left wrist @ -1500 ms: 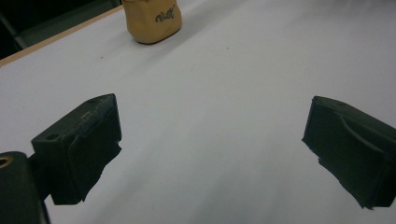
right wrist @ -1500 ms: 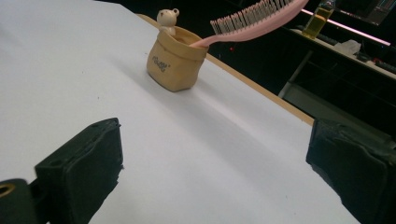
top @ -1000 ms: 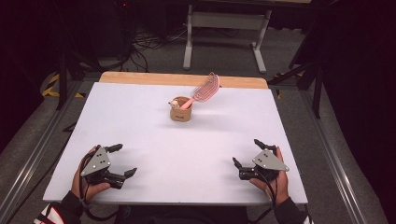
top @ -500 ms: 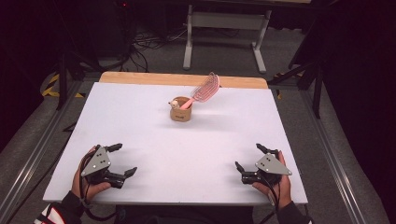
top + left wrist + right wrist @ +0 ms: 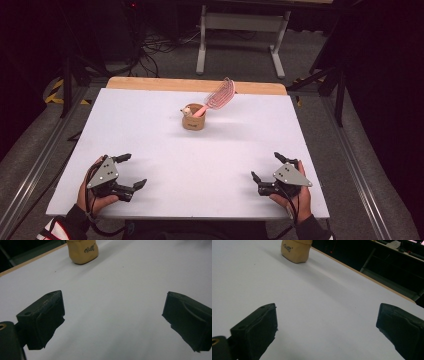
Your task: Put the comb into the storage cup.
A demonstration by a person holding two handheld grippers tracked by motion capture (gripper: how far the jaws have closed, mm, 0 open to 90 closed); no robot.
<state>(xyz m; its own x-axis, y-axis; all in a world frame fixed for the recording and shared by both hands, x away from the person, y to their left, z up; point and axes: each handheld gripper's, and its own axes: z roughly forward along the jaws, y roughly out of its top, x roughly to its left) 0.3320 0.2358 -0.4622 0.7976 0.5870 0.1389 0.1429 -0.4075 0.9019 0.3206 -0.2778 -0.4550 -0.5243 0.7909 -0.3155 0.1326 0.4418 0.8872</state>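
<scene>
A small tan cup (image 5: 194, 120) stands upright past the middle of the white table (image 5: 150, 130). A pink brush-like tool (image 5: 218, 97) leans out of it to the right, beside a small pale figure (image 5: 186, 111). The cup (image 5: 82, 251) is at the top of the left gripper view, and the cup (image 5: 296, 249) is also far ahead in the right gripper view. My left gripper (image 5: 131, 171) rests near the front left corner, open and holding nothing. My right gripper (image 5: 268, 167) rests near the front right corner, also open with nothing between its jaws.
A wooden strip (image 5: 195, 86) runs along the table's far edge. Metal rails (image 5: 35, 170) flank the table on both sides. Behind it stand a grey frame (image 5: 240, 30) and floor cables (image 5: 160, 42) in a dark room.
My right gripper has slid a little nearer to the front edge of the table. The left gripper and the cup have stayed where they were.
</scene>
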